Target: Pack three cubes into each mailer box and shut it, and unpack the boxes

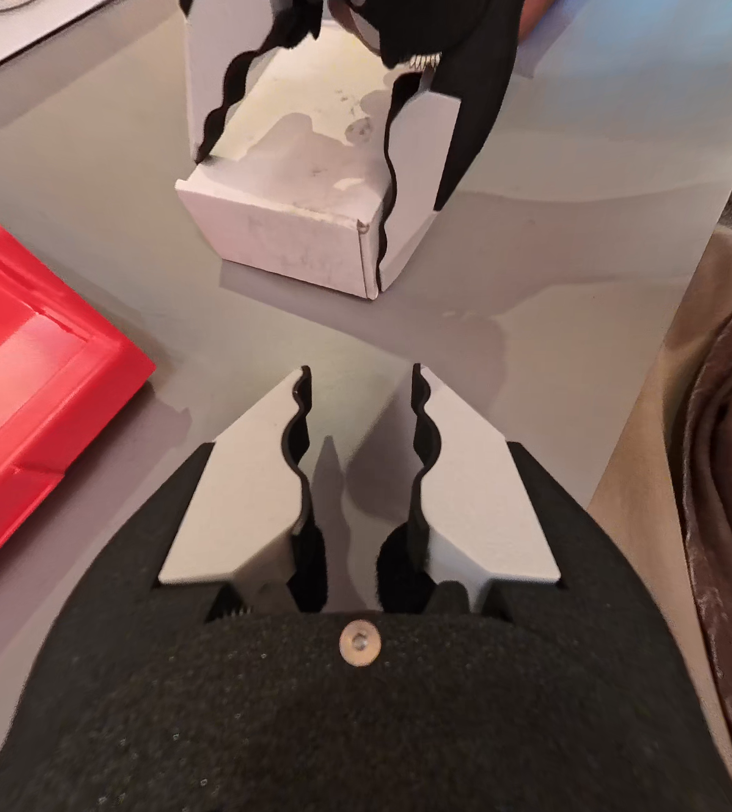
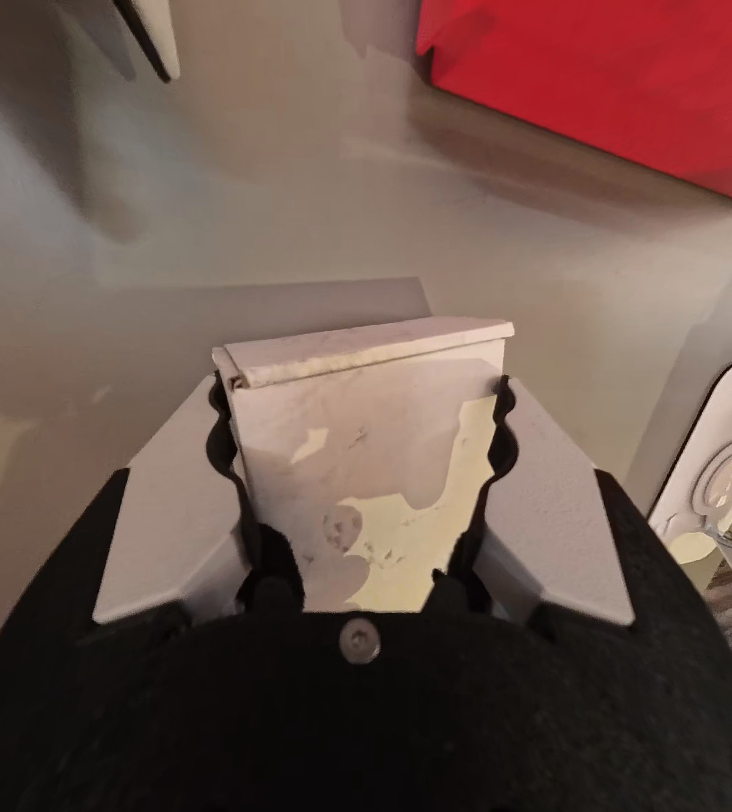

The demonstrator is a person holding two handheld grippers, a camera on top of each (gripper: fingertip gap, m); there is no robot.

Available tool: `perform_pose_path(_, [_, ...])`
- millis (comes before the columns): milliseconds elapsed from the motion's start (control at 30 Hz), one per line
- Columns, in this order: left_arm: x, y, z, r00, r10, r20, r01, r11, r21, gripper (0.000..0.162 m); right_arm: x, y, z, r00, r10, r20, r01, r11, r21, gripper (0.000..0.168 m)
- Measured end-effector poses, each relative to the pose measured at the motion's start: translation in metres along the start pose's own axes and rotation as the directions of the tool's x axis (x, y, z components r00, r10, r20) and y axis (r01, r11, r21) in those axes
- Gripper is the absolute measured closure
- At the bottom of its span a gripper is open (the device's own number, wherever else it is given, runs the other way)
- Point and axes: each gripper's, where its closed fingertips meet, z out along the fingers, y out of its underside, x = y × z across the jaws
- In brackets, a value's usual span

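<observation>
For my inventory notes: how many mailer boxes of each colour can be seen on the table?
White mailer box: 1, shut, held between the jaws of the right gripper
Red mailer box: 1, lying open
Total: 2

Grey table (image 1: 531,285); brown cloth (image 1: 724,483) off right edge.

**Q:** so where's this rig set up, a lab?

**A:** Honestly I can't pin it down from my feeds. I'm working over a plain grey counter (image 1: 553,272) with a glossy top. Past its edge in the left wrist view there's something brown and worn (image 1: 724,483), maybe leather or fabric. The right wrist view shows a white metal bracket (image 2: 707,474) off the side. Reads more like a home or a makeshift workspace than a proper lab.
</observation>
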Motion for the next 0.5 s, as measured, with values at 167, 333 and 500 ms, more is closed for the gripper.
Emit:
perform_pose_path(167, [0.006, 0.005, 0.006, 0.999, 0.049, 0.003, -0.049, 0.998, -0.04, 0.119, -0.005, -0.002, -0.002, 1.0, 0.02, -0.01, -0.02, 0.999, 0.039, 0.048])
perform_pose_path(333, [0.007, 0.008, 0.009, 0.996, 0.084, 0.014, -0.083, 0.994, -0.066, 0.118, -0.01, -0.005, -0.001, 0.997, 0.07, 0.03, -0.071, 0.997, 0.014, 0.035])
perform_pose_path(500, [0.007, 0.011, 0.01, 0.997, 0.079, 0.009, -0.078, 0.994, -0.071, 0.118, -0.004, -0.004, 0.0, 0.997, 0.071, -0.026, -0.071, 0.997, -0.032, 0.048])
